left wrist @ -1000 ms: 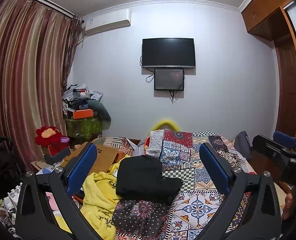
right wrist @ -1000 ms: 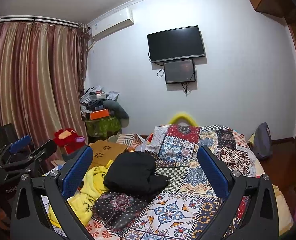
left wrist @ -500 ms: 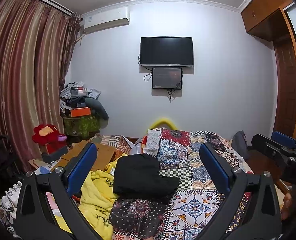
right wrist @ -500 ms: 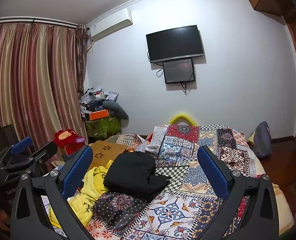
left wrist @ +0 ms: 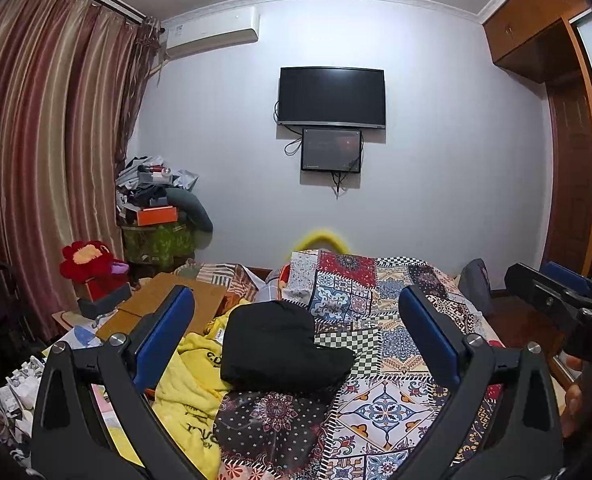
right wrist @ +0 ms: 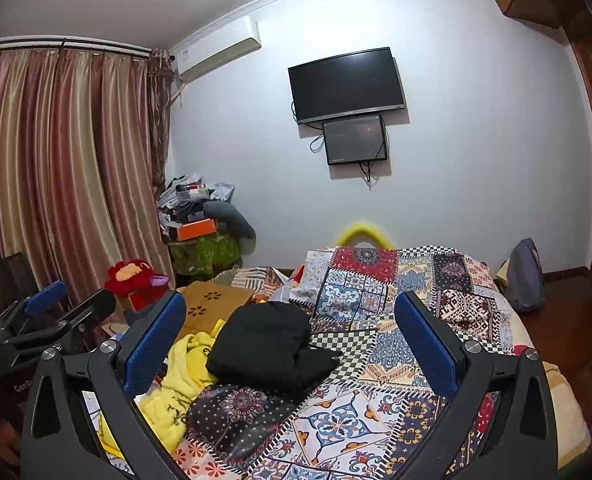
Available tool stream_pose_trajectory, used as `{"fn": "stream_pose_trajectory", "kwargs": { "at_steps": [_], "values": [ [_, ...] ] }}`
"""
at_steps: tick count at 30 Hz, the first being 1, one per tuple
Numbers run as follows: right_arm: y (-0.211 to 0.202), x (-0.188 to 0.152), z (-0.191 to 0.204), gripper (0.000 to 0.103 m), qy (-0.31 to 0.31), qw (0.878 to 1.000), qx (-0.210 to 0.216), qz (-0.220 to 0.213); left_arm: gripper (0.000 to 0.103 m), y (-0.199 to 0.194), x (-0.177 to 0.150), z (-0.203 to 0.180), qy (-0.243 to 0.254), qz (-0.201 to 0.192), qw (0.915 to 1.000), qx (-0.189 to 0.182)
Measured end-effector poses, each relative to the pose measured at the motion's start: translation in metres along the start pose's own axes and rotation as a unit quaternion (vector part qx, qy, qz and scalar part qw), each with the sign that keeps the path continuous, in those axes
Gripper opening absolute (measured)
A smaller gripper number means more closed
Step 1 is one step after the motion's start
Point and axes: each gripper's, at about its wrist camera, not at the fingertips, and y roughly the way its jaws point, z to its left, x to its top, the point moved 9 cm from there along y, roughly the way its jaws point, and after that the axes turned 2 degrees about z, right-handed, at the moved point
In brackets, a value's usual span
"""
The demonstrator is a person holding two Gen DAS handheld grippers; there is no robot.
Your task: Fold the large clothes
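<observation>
A folded black garment (left wrist: 279,344) lies on the patchwork bedspread (left wrist: 392,316), also seen in the right wrist view (right wrist: 267,344). A crumpled yellow garment (left wrist: 191,396) lies to its left, and shows in the right wrist view (right wrist: 179,384). A dark floral garment (left wrist: 271,420) lies in front of the black one. My left gripper (left wrist: 296,328) is open and empty, held above the bed's near end. My right gripper (right wrist: 291,328) is open and empty, beside it to the right. Each gripper shows in the other's view: the right one (left wrist: 560,300), the left one (right wrist: 55,312).
A wooden board (left wrist: 163,304) and a red plush toy (left wrist: 91,260) lie left of the bed. A cluttered pile (left wrist: 155,200) stands in the corner by the curtains (left wrist: 47,160). A TV (left wrist: 332,96) hangs on the far wall. A grey bag (right wrist: 526,276) sits right of the bed.
Both grippers stay open and empty. The left wrist view has shifted slightly, tilting up a little; the clothes have not moved.
</observation>
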Motion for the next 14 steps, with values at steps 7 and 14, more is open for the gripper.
{"fn": "stream_pose_trajectory", "kwargs": {
  "at_steps": [7,14],
  "values": [
    [0.0005,-0.0002,0.0008,0.103,0.000,1.000,-0.002,0.001,0.102,0.0002,-0.0017,-0.0007,-0.003,0.001,1.0000,0.001],
    [0.0011,-0.0019,0.0011,0.103,0.002,1.000,-0.003,0.003,0.102,0.0009,-0.0028,0.0007,-0.004,0.004,1.0000,0.004]
  ]
}}
